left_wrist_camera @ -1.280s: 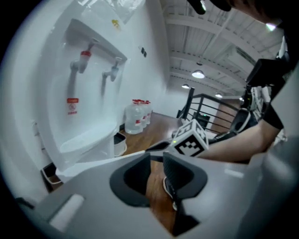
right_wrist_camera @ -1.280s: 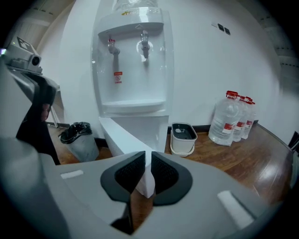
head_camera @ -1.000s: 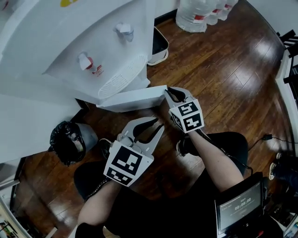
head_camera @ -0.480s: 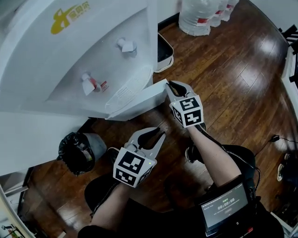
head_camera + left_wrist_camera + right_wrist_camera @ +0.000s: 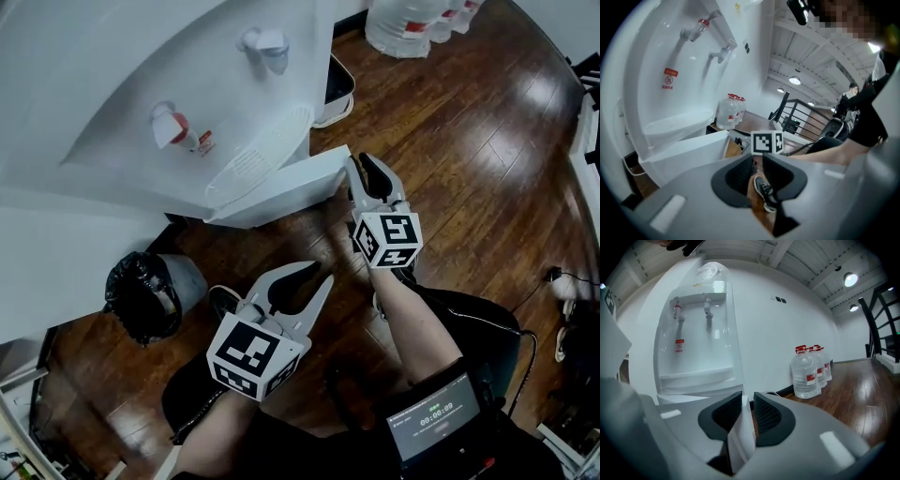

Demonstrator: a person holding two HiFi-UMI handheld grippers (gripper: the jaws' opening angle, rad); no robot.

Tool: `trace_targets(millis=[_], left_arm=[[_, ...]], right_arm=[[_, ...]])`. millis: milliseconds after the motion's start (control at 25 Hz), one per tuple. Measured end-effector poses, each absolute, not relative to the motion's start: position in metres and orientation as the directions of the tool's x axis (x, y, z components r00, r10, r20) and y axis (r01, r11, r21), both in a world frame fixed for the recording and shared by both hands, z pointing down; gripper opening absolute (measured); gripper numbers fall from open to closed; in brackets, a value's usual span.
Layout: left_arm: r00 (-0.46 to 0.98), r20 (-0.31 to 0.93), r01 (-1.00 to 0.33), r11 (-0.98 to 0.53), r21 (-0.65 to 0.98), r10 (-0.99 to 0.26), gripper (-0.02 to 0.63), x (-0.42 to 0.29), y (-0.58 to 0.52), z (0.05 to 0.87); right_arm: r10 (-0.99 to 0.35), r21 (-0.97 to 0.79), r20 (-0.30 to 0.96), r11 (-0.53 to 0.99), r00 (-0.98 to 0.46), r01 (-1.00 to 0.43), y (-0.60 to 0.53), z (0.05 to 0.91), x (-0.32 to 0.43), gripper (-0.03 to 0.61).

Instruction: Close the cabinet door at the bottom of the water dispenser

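Note:
The white water dispenser (image 5: 141, 103) fills the upper left of the head view. Its bottom cabinet door (image 5: 281, 192) stands swung out toward me. My right gripper (image 5: 364, 161) is at the door's free edge. In the right gripper view that white door edge (image 5: 743, 427) runs between the pads of the right gripper (image 5: 747, 397). Those jaws have just been opening, and a gap shows beside the panel. My left gripper (image 5: 323, 272) hangs lower, short of the door, its jaws slightly apart and empty. Through the left gripper (image 5: 758, 161) I see a shoe (image 5: 764, 190).
A bin lined with a black bag (image 5: 145, 291) stands left of my knees. Large water bottles (image 5: 412, 23) sit by the far wall, and a small white bin (image 5: 333, 89) stands beside the dispenser. A screen (image 5: 436, 422) rests at my lap, and cables (image 5: 553, 277) lie at the right.
My right gripper has rolled at the door's edge and its jaws have widened around it. The left gripper has sunk a little and rolled.

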State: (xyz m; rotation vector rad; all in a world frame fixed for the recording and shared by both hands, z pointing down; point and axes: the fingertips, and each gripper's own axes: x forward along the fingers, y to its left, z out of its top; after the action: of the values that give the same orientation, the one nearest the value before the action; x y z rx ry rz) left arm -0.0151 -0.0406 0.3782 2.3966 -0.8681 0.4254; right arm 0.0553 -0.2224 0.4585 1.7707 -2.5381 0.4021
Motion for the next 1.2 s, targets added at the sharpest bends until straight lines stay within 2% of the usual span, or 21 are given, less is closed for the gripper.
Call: trace_targets(millis=[200, 600, 760, 1000, 1200], left_arm=[[0.734, 0.466, -0.672, -0.623, 0.399, -0.493, 0.092, -0.018, -0.042, 0.377], [0.722, 0.484, -0.684, -0.617, 0.389, -0.495, 0.092, -0.017, -0.047, 0.388], [0.718, 0.481, -0.688, -0.618, 0.38, -0.503, 0.092, -0.015, -0.05, 0.384], [0.711, 0.493, -0.694, -0.615, 0.375, -0.501, 0.094, -0.014, -0.05, 0.389], [0.695, 0.508, -0.712, -0.586, 0.386, -0.51, 0.094, -0.018, -0.057, 0.398]], right_arm=[[-0.942, -0.238, 0.095, 0.292, -0.321, -0.926, -0.186, 0.455, 0.064, 0.083], [-0.935, -0.197, 0.111, 0.312, -0.337, -0.93, -0.188, 0.443, 0.064, 0.083], [-0.892, -0.1, 0.232, 0.375, -0.388, -0.922, -0.163, 0.48, 0.06, 0.081], [-0.793, -0.068, 0.446, 0.432, -0.415, -0.899, -0.149, 0.57, 0.044, 0.081], [-0.732, -0.029, 0.538, 0.48, -0.419, -0.877, -0.155, 0.611, 0.029, 0.081]])
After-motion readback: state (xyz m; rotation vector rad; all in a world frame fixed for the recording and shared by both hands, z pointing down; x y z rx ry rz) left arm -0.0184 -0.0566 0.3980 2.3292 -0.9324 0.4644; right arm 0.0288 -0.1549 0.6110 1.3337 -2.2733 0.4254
